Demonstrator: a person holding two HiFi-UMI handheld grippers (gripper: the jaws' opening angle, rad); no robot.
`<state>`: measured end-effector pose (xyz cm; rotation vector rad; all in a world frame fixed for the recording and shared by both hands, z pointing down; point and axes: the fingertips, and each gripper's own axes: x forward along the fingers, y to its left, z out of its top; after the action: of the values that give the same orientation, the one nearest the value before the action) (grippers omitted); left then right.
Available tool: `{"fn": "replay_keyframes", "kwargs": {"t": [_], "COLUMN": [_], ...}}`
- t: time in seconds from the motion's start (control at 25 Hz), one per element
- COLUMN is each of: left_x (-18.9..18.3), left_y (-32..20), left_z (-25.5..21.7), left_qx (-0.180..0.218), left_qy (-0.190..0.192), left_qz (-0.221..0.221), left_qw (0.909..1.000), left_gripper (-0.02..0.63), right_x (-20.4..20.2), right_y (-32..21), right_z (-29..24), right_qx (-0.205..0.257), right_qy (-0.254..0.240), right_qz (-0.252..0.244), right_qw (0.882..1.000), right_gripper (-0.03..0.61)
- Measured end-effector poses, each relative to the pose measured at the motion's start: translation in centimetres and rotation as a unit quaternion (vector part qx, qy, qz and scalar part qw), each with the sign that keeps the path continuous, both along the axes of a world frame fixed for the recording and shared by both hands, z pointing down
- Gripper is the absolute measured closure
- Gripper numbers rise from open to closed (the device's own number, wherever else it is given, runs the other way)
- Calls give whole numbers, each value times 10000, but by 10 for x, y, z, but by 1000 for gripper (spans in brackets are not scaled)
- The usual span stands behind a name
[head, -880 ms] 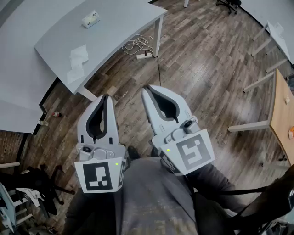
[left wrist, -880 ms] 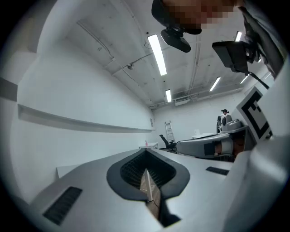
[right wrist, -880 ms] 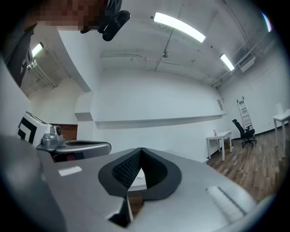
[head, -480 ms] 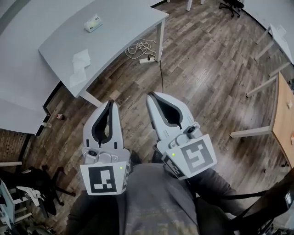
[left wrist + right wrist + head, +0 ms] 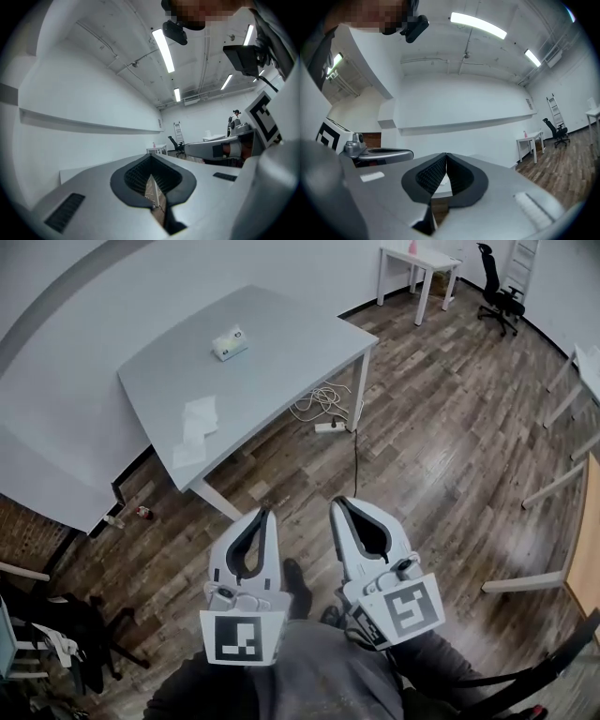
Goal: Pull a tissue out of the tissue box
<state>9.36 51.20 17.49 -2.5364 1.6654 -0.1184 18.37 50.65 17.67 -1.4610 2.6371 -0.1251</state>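
While tissue box (image 5: 230, 343) sits on table (image 5: 281, 371) | L gripper (image 5: 266, 514) clenched, empty | R gripper (image 5: 337, 504) clenched, empty

Pale grey grippers (image 5: 265, 514), black ribbed jaws, marker cubes (image 5: 242, 638)

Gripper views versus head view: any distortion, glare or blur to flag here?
Left gripper view: strong fisheye, dark rounded corners, ceiling strip light blown out. Right gripper view: same bending, its strip light glares. Head view: evenly lit, sharp, walls bowed; tissue box small but distinct.
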Motion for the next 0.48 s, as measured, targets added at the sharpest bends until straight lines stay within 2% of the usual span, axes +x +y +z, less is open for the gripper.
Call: {"fn": "replay_keyframes", "kwargs": {"t": [0.24,0.48], "left_x": [-4,-20], "left_y": [-79,-194], "left_z": [17,23], "left_qx": [-174,-217], "left_qy": [81,180], "left_qz": [-30,-16], "left_qw": [9998,9996], "left_gripper": [615,615], "right_x": [-4,-19], "right_y": [-77,-185], "right_z": [10,19], "right_qx": [-36,-138], "right_qy": [109,122], "right_qz": [-84,-76], "right_qw": [9999,9998], "right_gripper": [575,575]}}
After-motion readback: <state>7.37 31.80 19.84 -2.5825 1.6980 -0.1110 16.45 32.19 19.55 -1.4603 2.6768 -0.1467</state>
